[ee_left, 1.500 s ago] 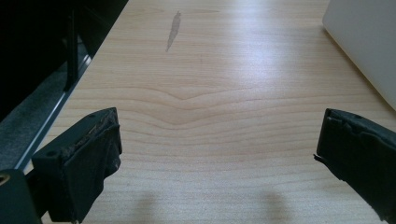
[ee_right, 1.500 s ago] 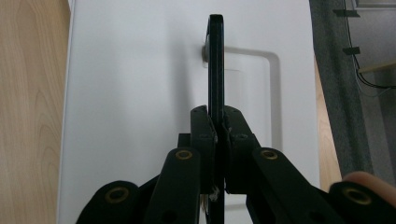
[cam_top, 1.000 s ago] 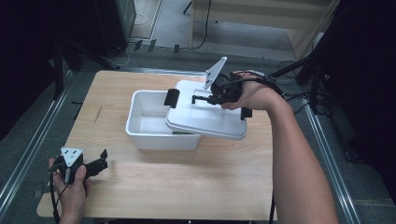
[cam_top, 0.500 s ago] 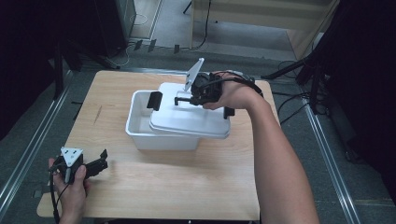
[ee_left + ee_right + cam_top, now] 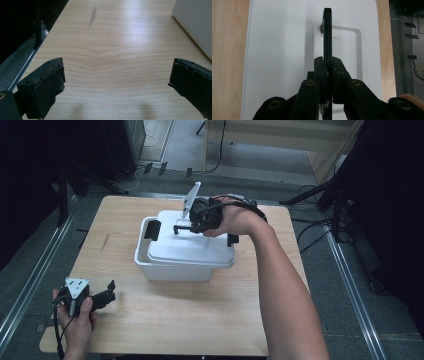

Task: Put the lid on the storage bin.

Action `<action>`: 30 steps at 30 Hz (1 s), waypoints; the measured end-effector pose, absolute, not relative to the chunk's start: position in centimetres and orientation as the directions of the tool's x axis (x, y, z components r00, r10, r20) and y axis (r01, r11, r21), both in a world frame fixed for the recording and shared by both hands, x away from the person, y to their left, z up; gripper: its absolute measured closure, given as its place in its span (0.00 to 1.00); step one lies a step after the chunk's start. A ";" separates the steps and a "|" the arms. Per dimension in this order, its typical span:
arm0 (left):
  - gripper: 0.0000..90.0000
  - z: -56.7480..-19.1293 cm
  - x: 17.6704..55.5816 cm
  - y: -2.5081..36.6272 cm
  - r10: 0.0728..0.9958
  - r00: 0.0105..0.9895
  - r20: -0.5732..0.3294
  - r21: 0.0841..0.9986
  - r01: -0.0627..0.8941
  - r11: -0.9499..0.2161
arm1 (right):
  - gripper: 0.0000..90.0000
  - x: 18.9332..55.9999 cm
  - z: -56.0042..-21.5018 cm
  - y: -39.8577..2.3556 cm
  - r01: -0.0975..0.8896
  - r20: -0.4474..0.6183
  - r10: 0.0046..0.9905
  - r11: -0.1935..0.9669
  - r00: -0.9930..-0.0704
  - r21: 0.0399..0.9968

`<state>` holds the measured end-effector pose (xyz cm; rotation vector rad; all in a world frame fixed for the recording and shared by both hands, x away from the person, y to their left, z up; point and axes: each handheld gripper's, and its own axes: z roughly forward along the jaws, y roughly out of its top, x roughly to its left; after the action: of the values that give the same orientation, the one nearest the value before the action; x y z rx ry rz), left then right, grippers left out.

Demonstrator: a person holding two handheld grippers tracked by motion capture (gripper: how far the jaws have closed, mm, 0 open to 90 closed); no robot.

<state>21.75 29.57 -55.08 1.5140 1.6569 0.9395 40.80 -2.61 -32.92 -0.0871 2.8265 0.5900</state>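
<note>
A white plastic box (image 5: 172,269) stands mid-table with a black clip (image 5: 152,230) on its left end. Its white lid (image 5: 192,251) lies over it, shifted a little to the right, so a strip of the box's left rim shows. My right gripper (image 5: 194,226) is over the lid, shut on the lid's thin black handle (image 5: 181,228). In the right gripper view the jaws (image 5: 328,66) pinch that handle (image 5: 327,35) edge-on above the lid (image 5: 279,50). My left gripper (image 5: 109,291) is held low at the table's front left, open and holding nothing (image 5: 116,75).
The wooden table (image 5: 165,320) has bare room in front of the box and on its left side (image 5: 105,45). The box's side (image 5: 195,22) is off to the right of the left gripper. Metal rails (image 5: 30,280) and dark floor with cables surround the table.
The right gripper has carried the lid leftward from the box's right side until it covers nearly all of the box. The left gripper has stayed where it was.
</note>
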 end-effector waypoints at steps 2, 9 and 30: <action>0.01 -55.1 21.8 29.6 0.997 -0.079 -0.021 0.868 0.493 0.057 | 0.95 40.8 -33.0 -2.2 -0.117 -0.256 -0.015 0.914 -0.967 0.389; 0.01 -55.1 21.8 29.5 0.997 -0.079 -0.021 0.868 0.493 0.057 | 0.95 40.8 -33.3 -0.9 -0.118 -0.256 -0.019 0.918 -0.967 0.377; 0.01 -55.1 21.8 29.5 0.997 -0.077 -0.024 0.869 0.492 0.060 | 0.95 41.2 -33.8 1.2 -0.117 -0.240 -0.025 0.920 -0.970 0.374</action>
<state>21.78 29.54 -55.10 1.5101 1.6554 0.9370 41.15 1.24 -33.80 -0.1069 2.8495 0.5755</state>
